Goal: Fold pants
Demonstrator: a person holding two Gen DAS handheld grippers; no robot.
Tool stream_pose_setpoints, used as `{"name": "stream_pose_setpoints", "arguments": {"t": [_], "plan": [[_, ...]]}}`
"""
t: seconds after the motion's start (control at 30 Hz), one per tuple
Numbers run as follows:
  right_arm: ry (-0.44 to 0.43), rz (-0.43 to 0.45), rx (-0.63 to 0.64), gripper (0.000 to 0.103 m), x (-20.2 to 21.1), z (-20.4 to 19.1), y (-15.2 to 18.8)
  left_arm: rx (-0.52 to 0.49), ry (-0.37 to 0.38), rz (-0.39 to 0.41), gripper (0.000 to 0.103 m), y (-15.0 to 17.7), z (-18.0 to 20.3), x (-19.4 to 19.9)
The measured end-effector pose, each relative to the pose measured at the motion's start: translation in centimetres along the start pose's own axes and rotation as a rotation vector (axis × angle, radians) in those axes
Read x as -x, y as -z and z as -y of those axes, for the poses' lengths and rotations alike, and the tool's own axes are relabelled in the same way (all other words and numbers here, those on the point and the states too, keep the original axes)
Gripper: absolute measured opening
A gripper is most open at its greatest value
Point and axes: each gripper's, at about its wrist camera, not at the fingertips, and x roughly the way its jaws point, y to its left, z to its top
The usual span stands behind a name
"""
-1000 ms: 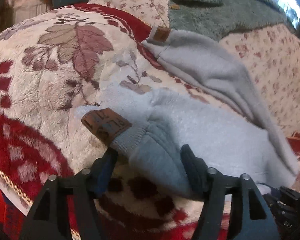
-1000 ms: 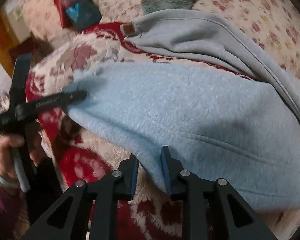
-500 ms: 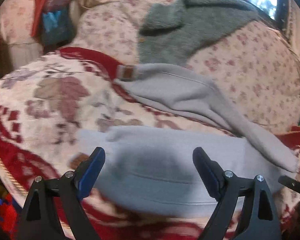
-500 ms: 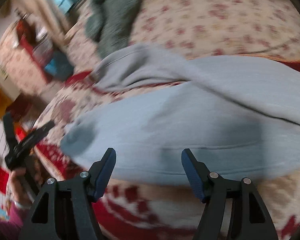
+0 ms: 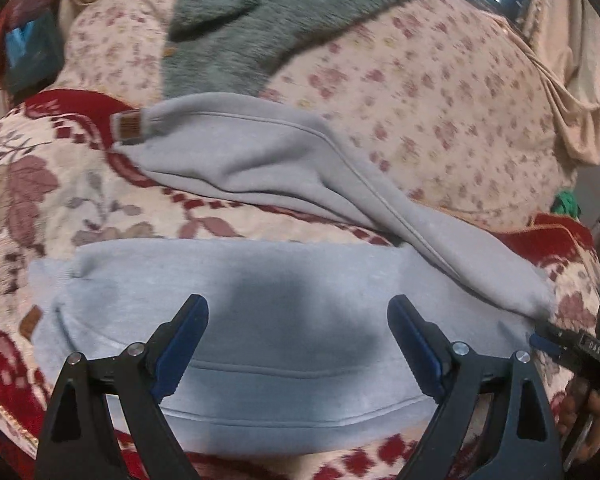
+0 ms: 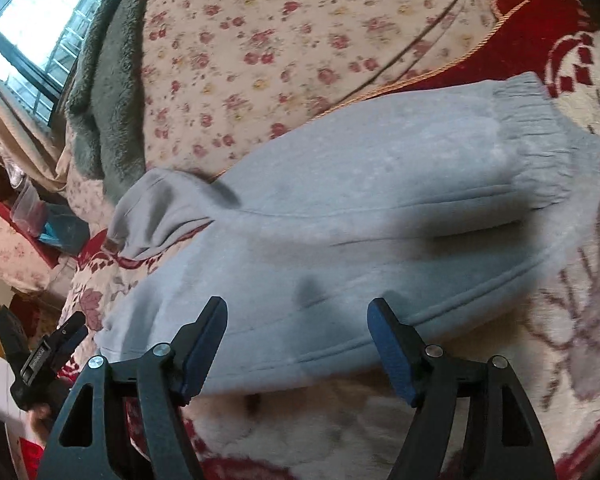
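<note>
While pants (image 5: 260, 280) lie flat, grippers open

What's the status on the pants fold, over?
Left gripper and right gripper open, jaws just widened, nothing between them. Grey pants released on red floral blanket, one leg angled away. Nothing in the way.

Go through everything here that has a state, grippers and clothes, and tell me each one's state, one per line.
Left gripper: open, jaws just widened, holding nothing.
Right gripper: open, jaws just widened, holding nothing.
Pants: lying on the blanket, near leg flat, far leg angled away.
Green fleece: draped, unfolded.
</note>
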Motion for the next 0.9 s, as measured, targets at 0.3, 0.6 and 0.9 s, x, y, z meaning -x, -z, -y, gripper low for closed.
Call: {"name": "stream_pose_setpoints", "arguments": {"t": [0.3,0.6,0.9], "plan": [[0.182,0.094,-0.149,0.077,5.5,8.5,-1.3,-0.064,0.091,-0.063,0.091,1.5,4.5,-1.9],[0.070,0.092,-0.370,0.071,4.5,15.4,-4.3,-0.216,0.253,-0.096,0.091,3.7,12.6,-2.3],[0.000,0.137,-0.289,0.014,4.4,14.0,-4.9,-0.218,0.256,-0.110,0.091,3.4,13.5,-3.1]]}}
